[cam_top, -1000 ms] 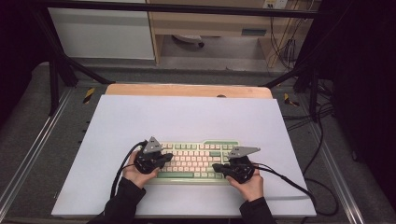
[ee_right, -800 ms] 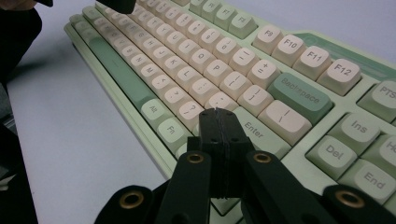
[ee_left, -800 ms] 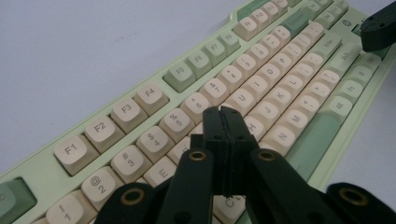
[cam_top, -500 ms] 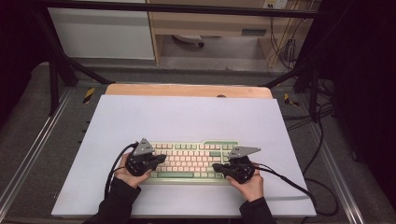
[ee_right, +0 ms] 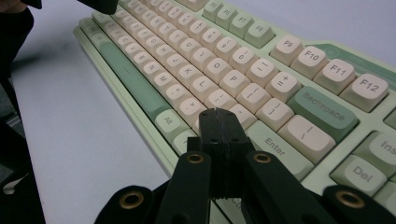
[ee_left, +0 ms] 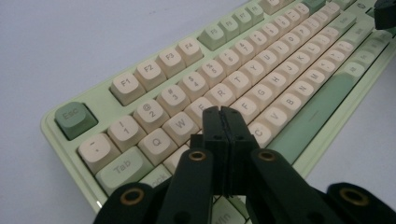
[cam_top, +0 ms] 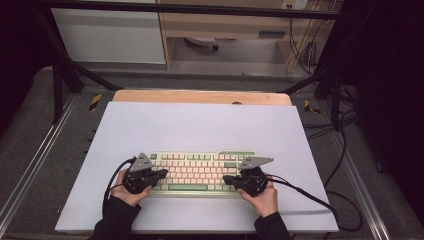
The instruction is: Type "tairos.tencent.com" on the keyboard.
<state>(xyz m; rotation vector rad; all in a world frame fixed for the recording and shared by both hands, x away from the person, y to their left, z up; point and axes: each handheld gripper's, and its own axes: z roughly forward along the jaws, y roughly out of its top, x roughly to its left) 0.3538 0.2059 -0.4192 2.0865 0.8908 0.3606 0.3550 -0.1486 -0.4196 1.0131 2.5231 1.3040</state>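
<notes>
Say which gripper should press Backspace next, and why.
Right. The right gripper, jaws shut, hovers by Enter, with Backspace just beyond. The left gripper, also shut, sits over the keyboard's far end near Q and W.

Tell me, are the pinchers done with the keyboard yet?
Nothing looks finished. The keyboard lies flat on the white mat, every visible keycap in place. In hand now: the left gripper and right gripper hang over its two ends, jaws pressed shut and holding nothing. What comes next I can't tell.
</notes>
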